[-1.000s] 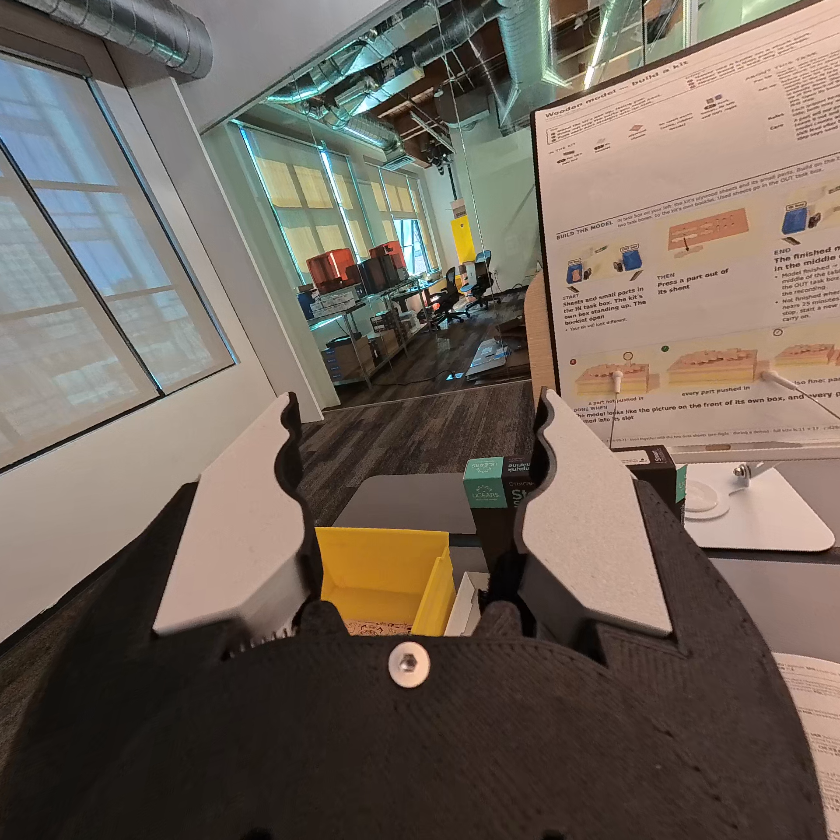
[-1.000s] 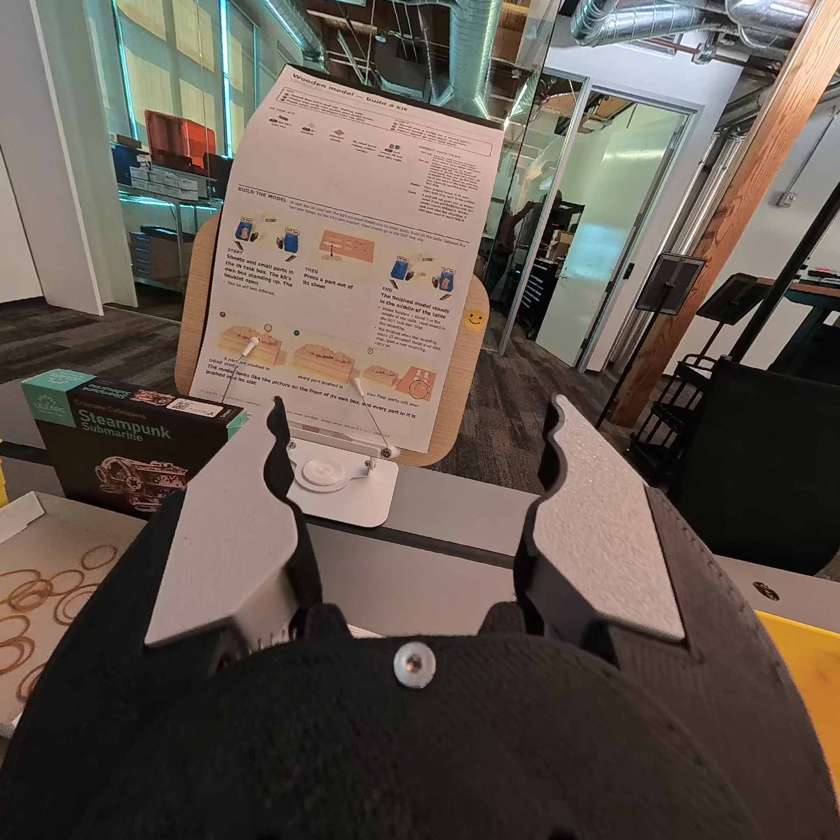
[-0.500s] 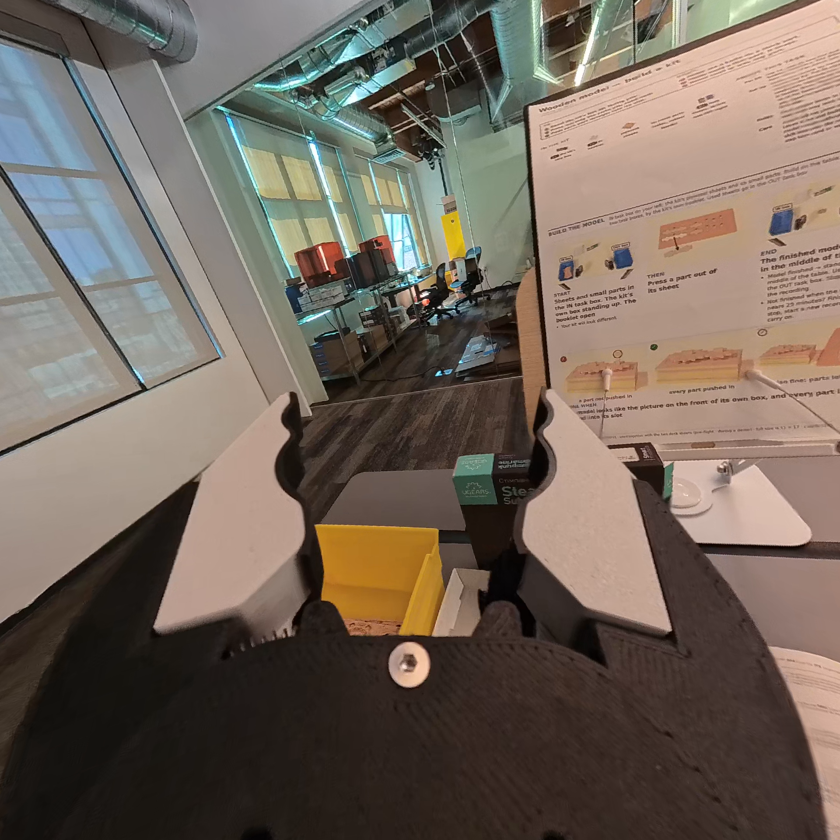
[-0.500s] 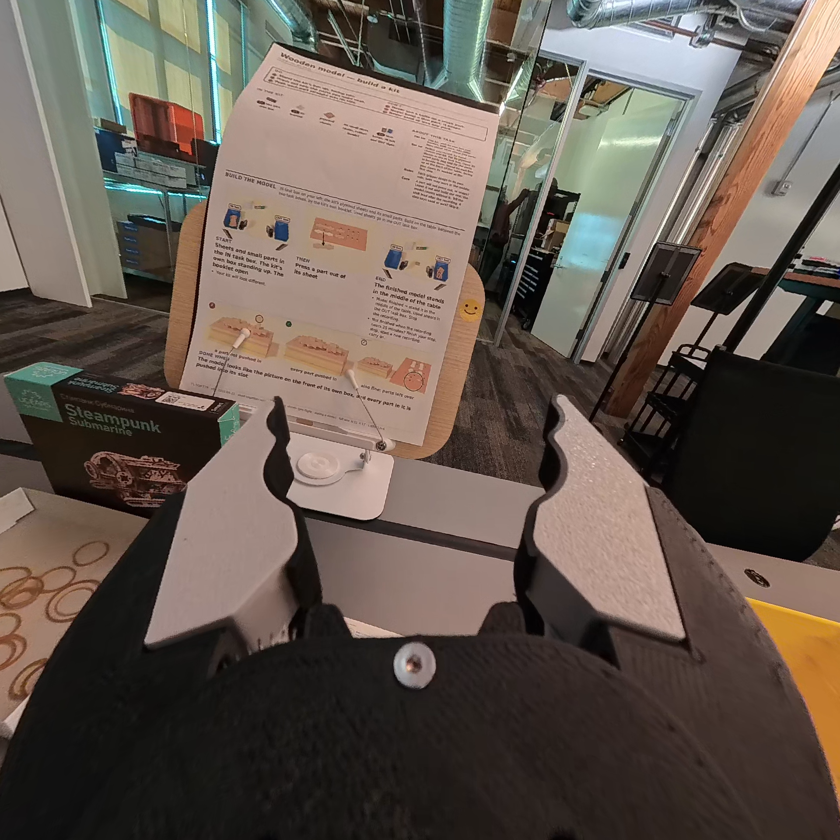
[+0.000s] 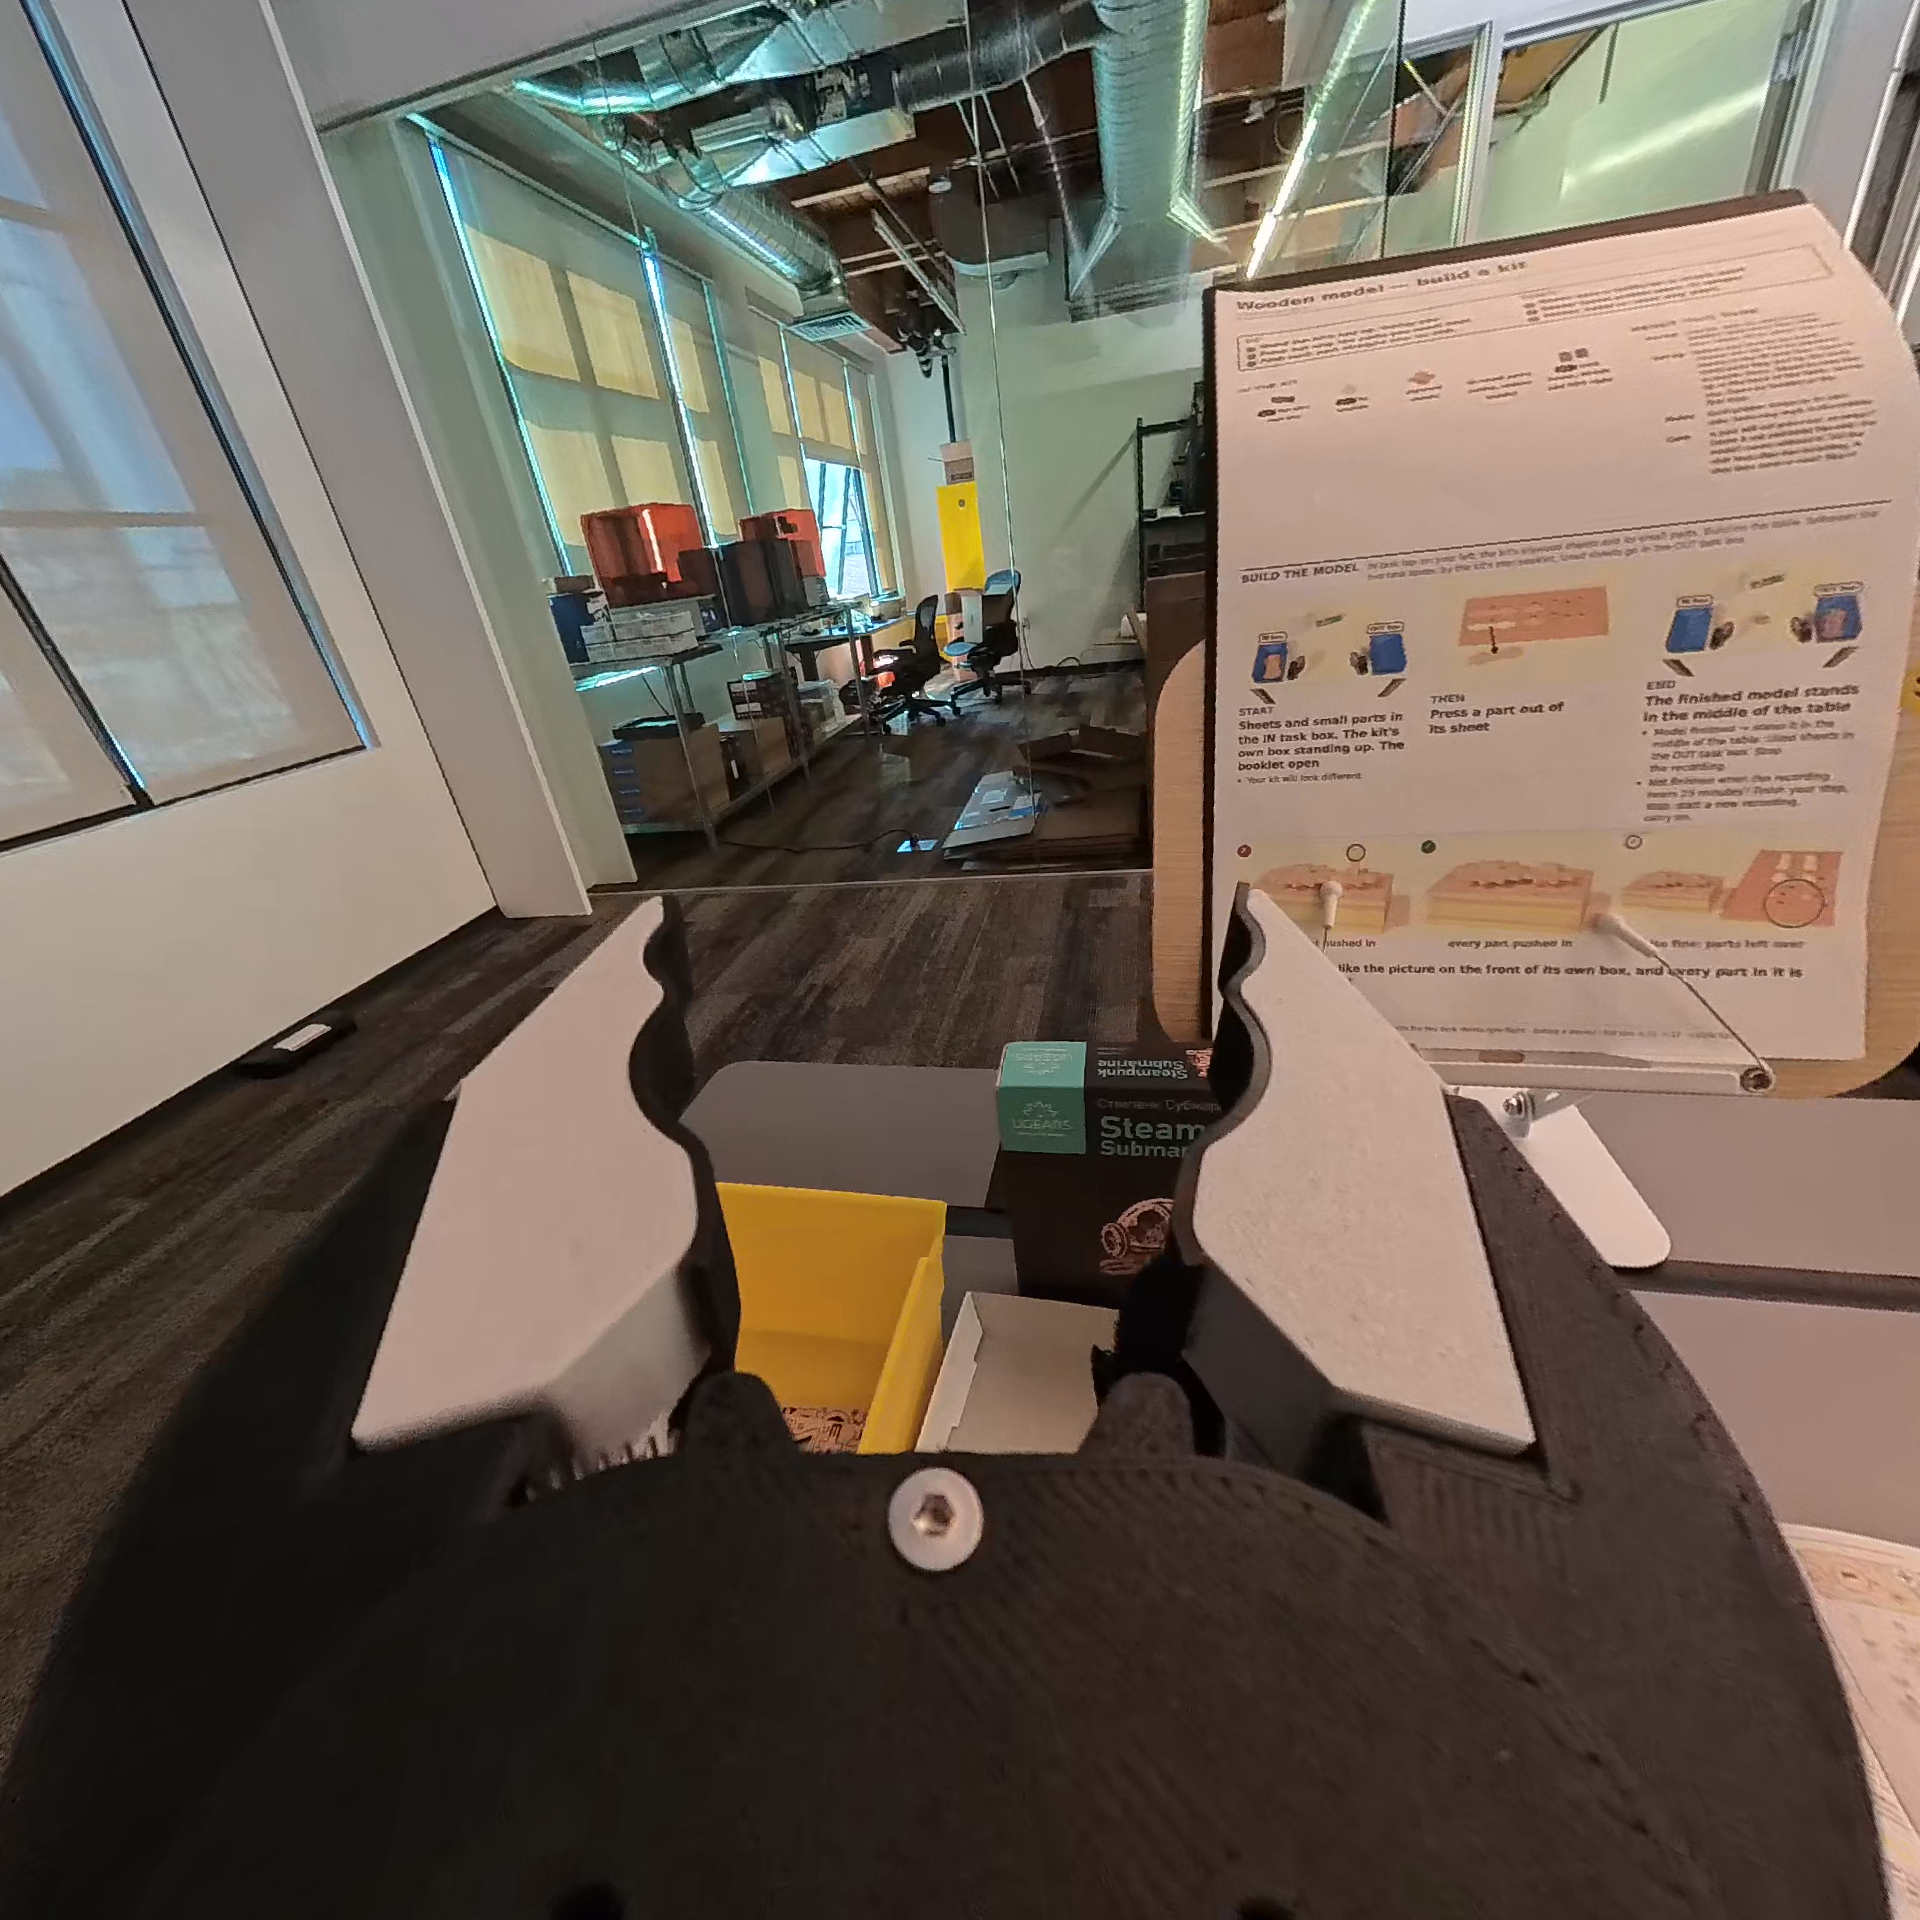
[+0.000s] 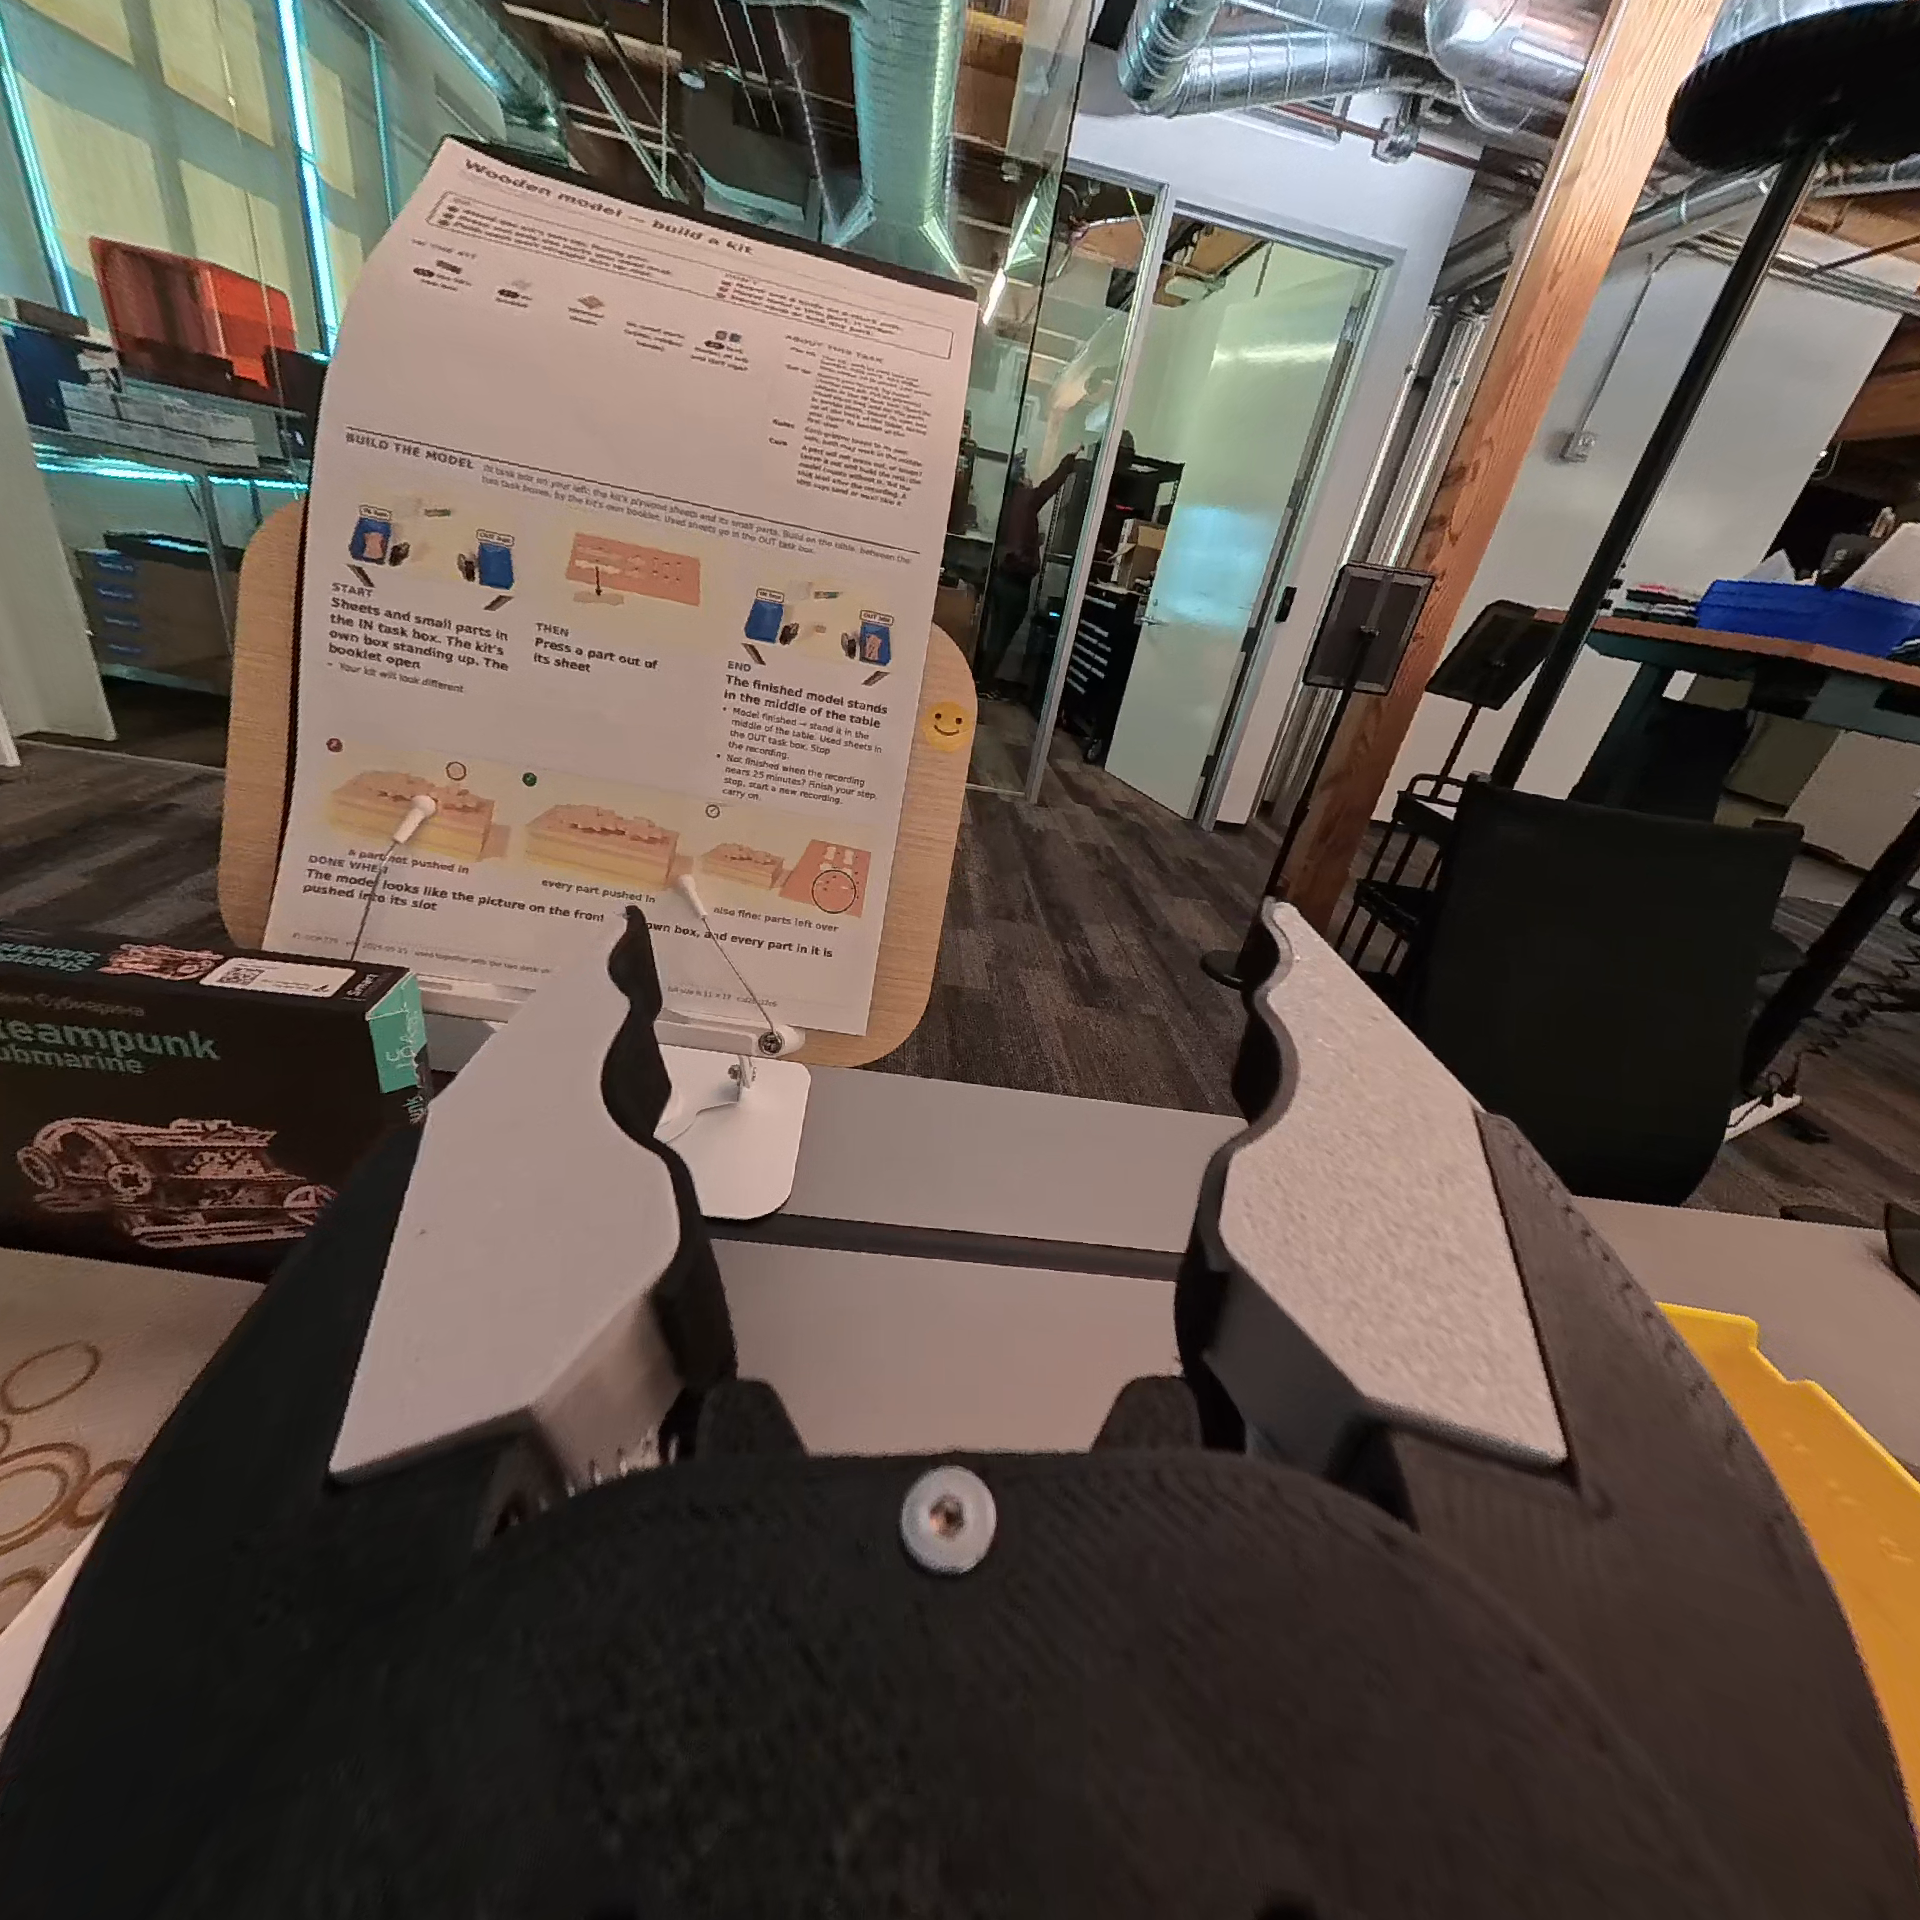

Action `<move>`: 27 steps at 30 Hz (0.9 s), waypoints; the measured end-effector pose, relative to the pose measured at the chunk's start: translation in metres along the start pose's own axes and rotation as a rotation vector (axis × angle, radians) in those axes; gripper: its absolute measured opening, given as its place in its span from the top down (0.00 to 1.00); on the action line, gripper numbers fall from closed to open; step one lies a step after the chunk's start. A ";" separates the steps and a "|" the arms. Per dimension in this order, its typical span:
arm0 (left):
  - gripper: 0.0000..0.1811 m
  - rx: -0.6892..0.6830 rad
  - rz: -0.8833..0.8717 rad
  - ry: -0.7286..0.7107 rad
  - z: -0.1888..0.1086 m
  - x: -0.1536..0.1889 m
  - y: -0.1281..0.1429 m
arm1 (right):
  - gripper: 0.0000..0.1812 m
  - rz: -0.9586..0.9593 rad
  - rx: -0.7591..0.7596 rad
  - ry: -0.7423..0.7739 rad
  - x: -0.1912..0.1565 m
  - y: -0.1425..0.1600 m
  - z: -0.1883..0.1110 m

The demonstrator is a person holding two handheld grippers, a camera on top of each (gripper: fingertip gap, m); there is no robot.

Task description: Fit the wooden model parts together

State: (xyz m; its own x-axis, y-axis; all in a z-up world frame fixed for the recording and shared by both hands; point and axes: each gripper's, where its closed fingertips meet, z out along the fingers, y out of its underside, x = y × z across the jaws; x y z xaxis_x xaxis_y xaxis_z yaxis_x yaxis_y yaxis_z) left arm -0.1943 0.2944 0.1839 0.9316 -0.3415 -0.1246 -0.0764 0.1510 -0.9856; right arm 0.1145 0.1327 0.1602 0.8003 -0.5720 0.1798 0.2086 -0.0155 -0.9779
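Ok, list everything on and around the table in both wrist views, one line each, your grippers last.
kit box: 1, black with teal end, standing at the table's back left
instruction sheet: 1, white, on a wooden board on a white stand
yellow bin: 1, left side, wooden pieces inside
second yellow bin: 1, right edge
white tray: 1, beside the left bin
plywood sheet: 1, tan, ring cut-outs
left gripper: open, empty
right gripper: open, empty
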 end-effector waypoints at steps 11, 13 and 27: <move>0.44 -0.011 0.002 0.008 0.002 0.001 0.002 | 0.38 -0.007 -0.007 -0.002 -0.002 0.002 0.001; 0.44 -0.013 0.002 0.008 0.002 0.001 0.003 | 0.38 -0.008 -0.007 -0.002 -0.002 0.002 0.001; 0.45 -0.017 -0.004 0.012 0.003 0.000 0.004 | 0.38 -0.016 -0.017 -0.007 -0.004 0.004 0.002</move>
State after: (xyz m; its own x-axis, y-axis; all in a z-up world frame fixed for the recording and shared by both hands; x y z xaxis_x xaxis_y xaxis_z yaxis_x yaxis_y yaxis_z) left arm -0.1939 0.2978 0.1806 0.9276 -0.3530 -0.1218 -0.0787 0.1342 -0.9878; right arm 0.1136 0.1367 0.1559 0.8011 -0.5655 0.1962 0.2119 -0.0387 -0.9765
